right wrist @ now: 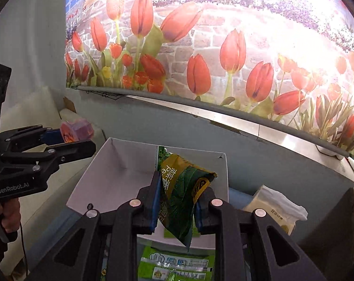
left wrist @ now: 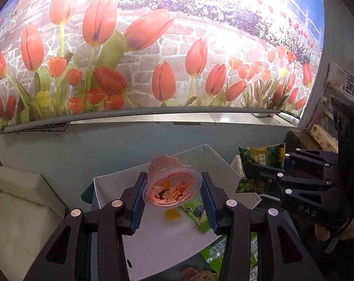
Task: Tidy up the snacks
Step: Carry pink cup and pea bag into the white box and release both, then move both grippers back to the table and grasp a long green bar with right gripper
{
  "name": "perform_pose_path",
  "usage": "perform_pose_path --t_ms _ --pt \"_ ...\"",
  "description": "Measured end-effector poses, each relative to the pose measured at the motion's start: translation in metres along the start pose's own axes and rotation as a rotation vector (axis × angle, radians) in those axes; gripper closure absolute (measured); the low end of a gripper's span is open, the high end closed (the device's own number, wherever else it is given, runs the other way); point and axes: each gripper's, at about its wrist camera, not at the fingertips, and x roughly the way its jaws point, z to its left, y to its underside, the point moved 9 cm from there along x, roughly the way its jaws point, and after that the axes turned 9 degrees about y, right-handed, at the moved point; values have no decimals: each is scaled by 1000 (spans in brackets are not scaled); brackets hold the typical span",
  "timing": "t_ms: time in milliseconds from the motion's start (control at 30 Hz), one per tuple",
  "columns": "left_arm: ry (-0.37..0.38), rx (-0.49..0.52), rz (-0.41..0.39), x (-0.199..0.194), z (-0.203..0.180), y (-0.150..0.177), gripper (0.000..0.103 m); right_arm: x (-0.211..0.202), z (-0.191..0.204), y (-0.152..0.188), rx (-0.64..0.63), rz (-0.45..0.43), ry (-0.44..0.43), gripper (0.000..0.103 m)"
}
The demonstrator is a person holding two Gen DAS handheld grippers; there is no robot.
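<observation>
Above the white cardboard box (left wrist: 153, 253), toward its left side, the left gripper (left wrist: 174, 193) reaches level and forward, its blue-padded fingers (left wrist: 137, 201) clamped on either side of a pink jelly cup (left wrist: 171, 182) tipped with its printed lid facing the camera. Below it, a small yellow piece (left wrist: 171, 216) and a green packet (left wrist: 195, 215) lie on the box floor. To the right, over the box's right edge, the right gripper (right wrist: 177, 201) points inward, held by a hand (left wrist: 336, 231) on its handle, fingers squeezed onto a green snack bag (right wrist: 182, 194) hanging crumpled and upright. Right of the box sits a tissue pack (right wrist: 275, 208).
</observation>
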Motion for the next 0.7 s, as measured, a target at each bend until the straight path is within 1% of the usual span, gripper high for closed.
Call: perform_pose_path --t_ms 133,167,267,333,367,400,433,467,500,533,567,600,633,700 --pt "-19 6 32 29 15 4 55 31 -9 1 10 34 14 78" --pt "-17 3 40 33 17 9 55 39 -9 4 16 45 8 78" --pt "-39 24 90 51 24 25 54 59 -11 14 1 79 31 78" --pt "-34 21 112 59 28 34 53 68 -12 21 10 103 22 75" --pt "-40 17 125 63 32 38 50 73 -14 23 21 103 23 70" --pt "-43 14 130 65 35 40 47 75 -17 26 29 104 40 48" --pt "-55 10 134 67 39 42 33 76 -19 27 33 98 51 30" --pt "-76 9 136 67 43 44 17 76 -21 29 39 81 47 26" --pt "-84 11 122 65 45 44 12 74 -22 30 44 72 34 25" --pt "-90 11 100 61 47 43 3 72 -23 31 52 67 26 25" --pt "-88 6 86 58 48 43 0 69 -25 31 63 58 24 24" --pt "-76 -2 87 57 48 42 0 64 -26 30 75 42 15 24" --pt "-67 -18 94 57 49 43 0 59 -27 30 85 31 5 22" --pt "-62 -44 129 58 49 47 0 50 -27 29 89 5 14 18"
